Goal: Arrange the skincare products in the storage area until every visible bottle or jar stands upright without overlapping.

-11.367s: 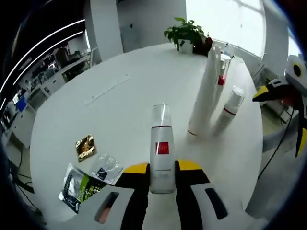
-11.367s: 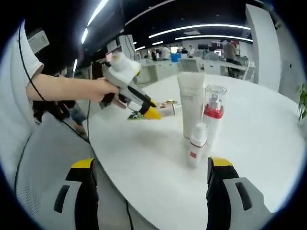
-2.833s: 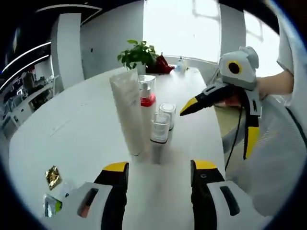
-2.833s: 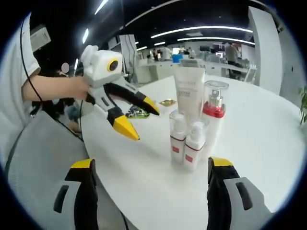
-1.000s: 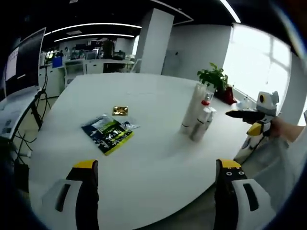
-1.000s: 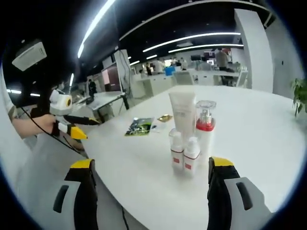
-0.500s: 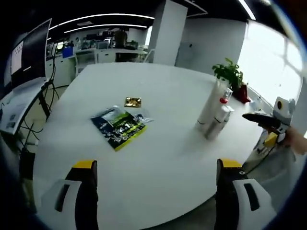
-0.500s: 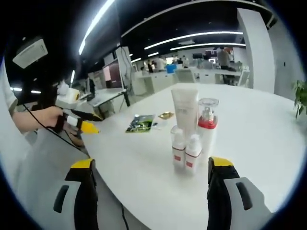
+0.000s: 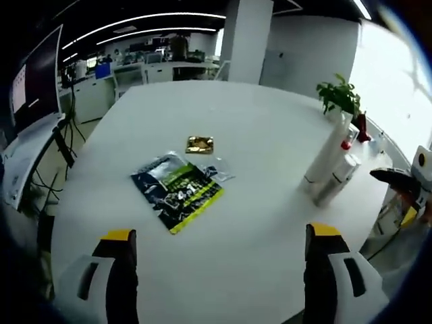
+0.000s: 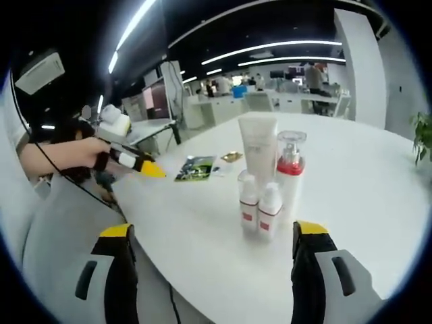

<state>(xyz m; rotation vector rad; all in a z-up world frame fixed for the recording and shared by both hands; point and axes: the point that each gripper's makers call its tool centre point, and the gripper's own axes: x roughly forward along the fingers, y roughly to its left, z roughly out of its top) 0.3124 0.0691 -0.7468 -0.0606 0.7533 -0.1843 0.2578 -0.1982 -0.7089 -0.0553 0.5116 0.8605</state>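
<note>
An open-plan office with ceiling light strips and distant desks surrounds a large round white surface (image 9: 256,148). In the right gripper view, four skincare products stand upright in a tight cluster straight ahead of the right tool (image 10: 210,270), between the lines of its jaws and a little beyond their tips: a tall white squeeze tube (image 10: 257,154), a clear-capped pump bottle with a red collar (image 10: 291,169), and two small white bottles with red labels (image 10: 249,202) (image 10: 271,206) in front. Whether neighbours touch cannot be told; none lies over another. The right tool is spread wide and holds nothing. The left tool (image 9: 219,270) is likewise wide open and empty; in the left gripper view the cluster sits well ahead and to its right, near the surface's edge. A dark green printed sachet (image 9: 177,189), a small clear packet (image 9: 217,171) and a gold foil packet (image 9: 200,144) lie flat ahead of the left tool.

Handling judgement: the small bottles look light, smooth and easily toppled, and are best taken at mid-body. The tube is soft, so it should be gripped low, near its cap. With everything upright, the arrangement appears complete.
</note>
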